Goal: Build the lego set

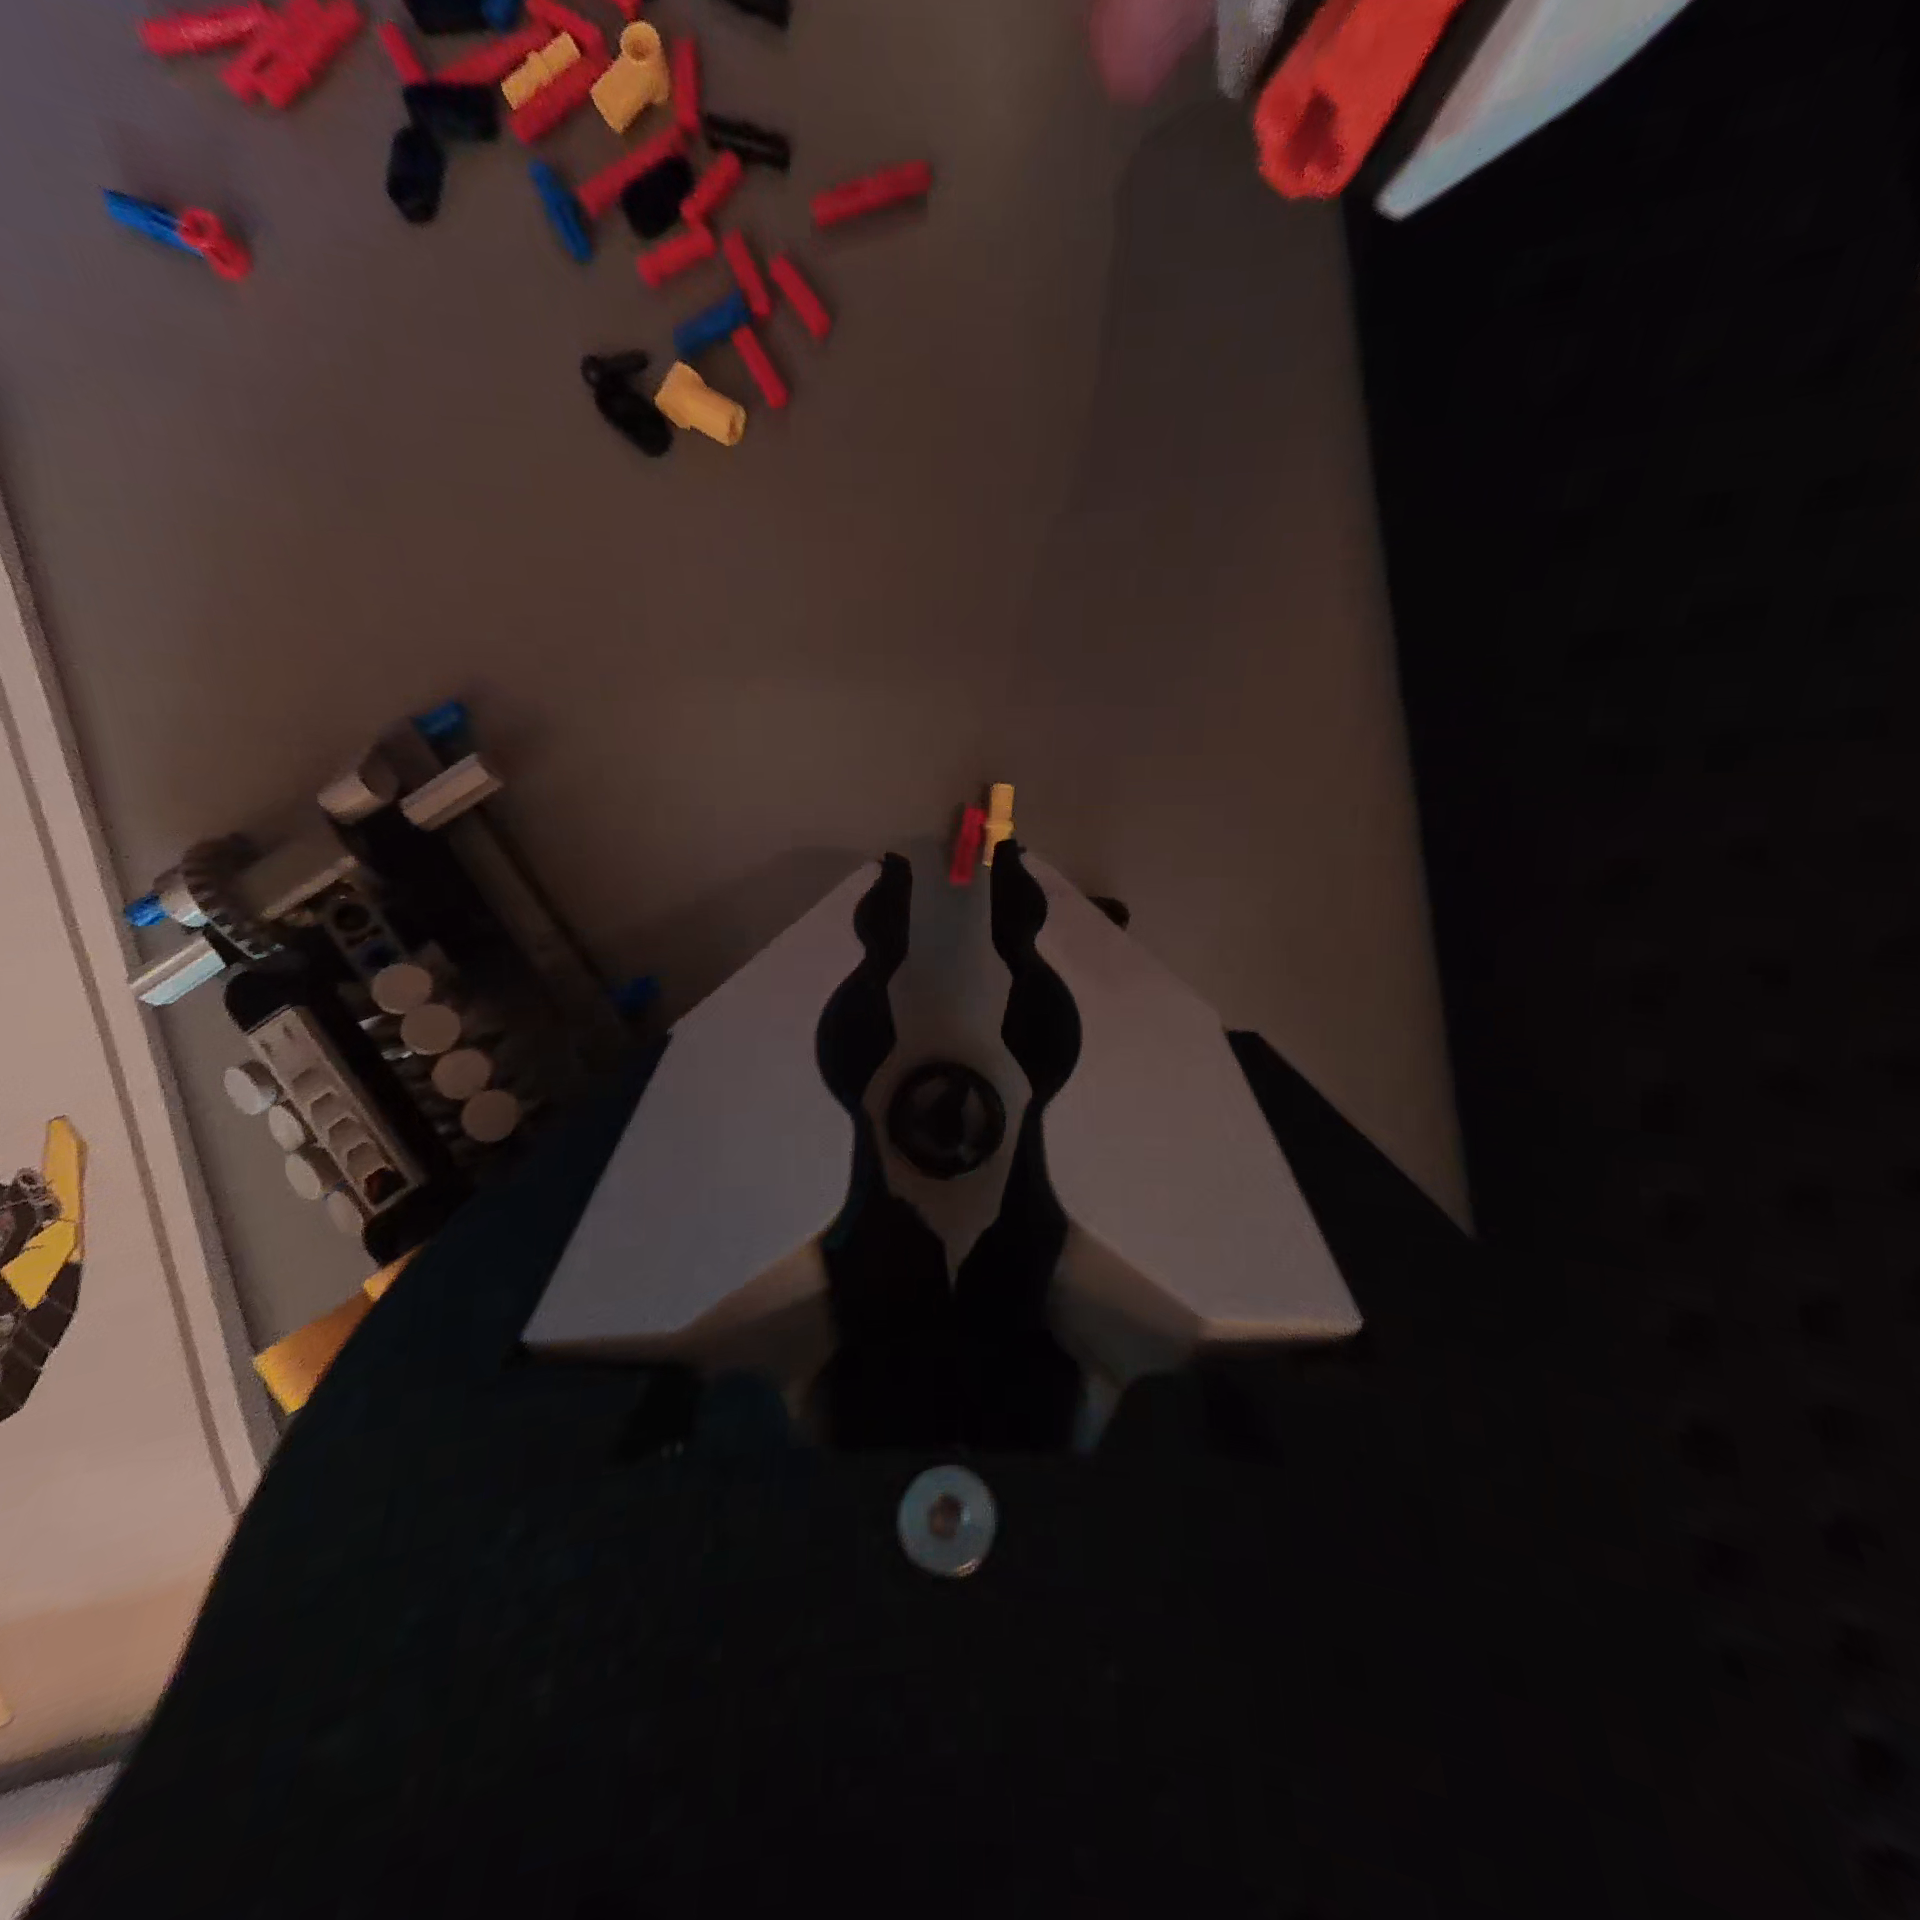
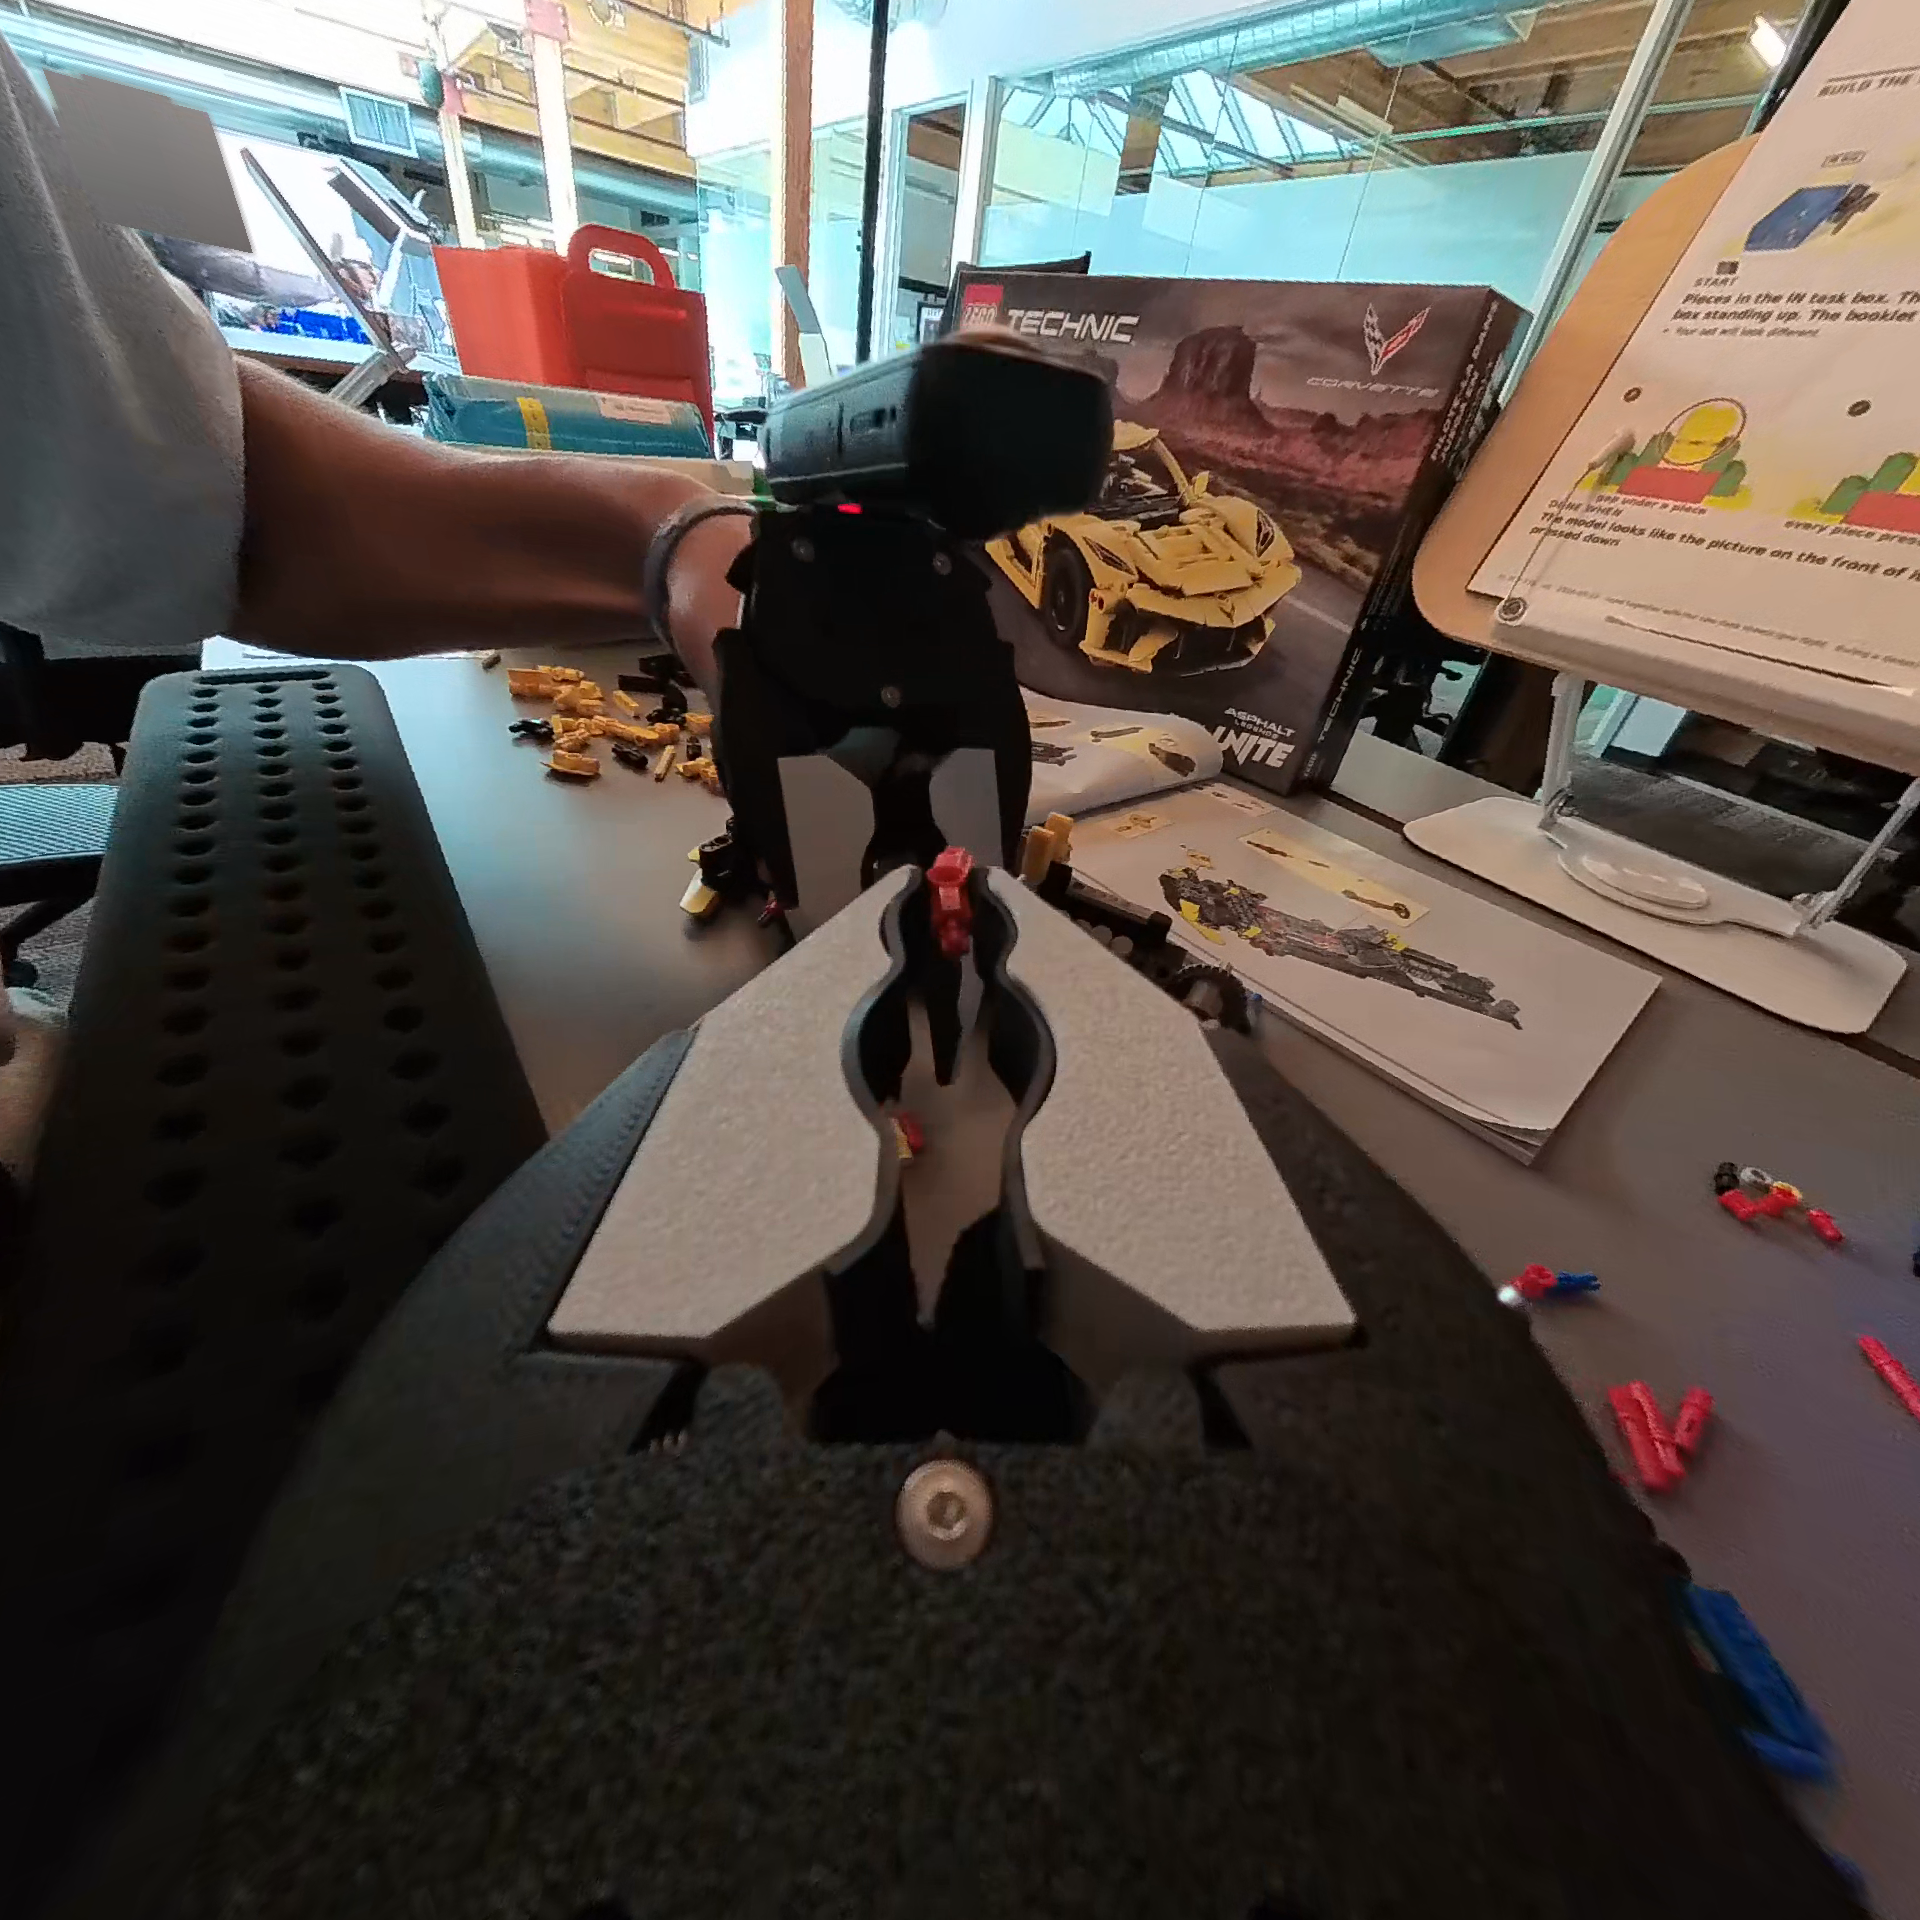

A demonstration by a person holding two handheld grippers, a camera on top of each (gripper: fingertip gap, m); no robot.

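My left gripper (image 1: 951, 860) points down over the grey table (image 1: 727, 582) with its tips apart and nothing between them. A small red-and-yellow piece (image 1: 984, 831) lies on the table just beyond its right fingertip and also shows in the right wrist view (image 2: 909, 1135). A black round part (image 1: 945, 1117) shows farther back in the gap. My right gripper (image 2: 951, 885) is shut on a small red piece (image 2: 951, 906), facing the left gripper (image 2: 940, 1039). The grey-and-black partial build (image 1: 364, 987) stands left of the left gripper.
Loose red, blue, black and yellow pieces (image 1: 623, 156) lie at the far side of the table; more lie nearby (image 2: 603, 717) (image 2: 1652, 1434). The open booklet (image 2: 1351, 956), the set's box (image 2: 1247, 468) and a paper stand (image 2: 1714, 416) are on the right. A perforated black chair back (image 2: 260, 987) is on the left. Left tips to right tips: about 11 cm.
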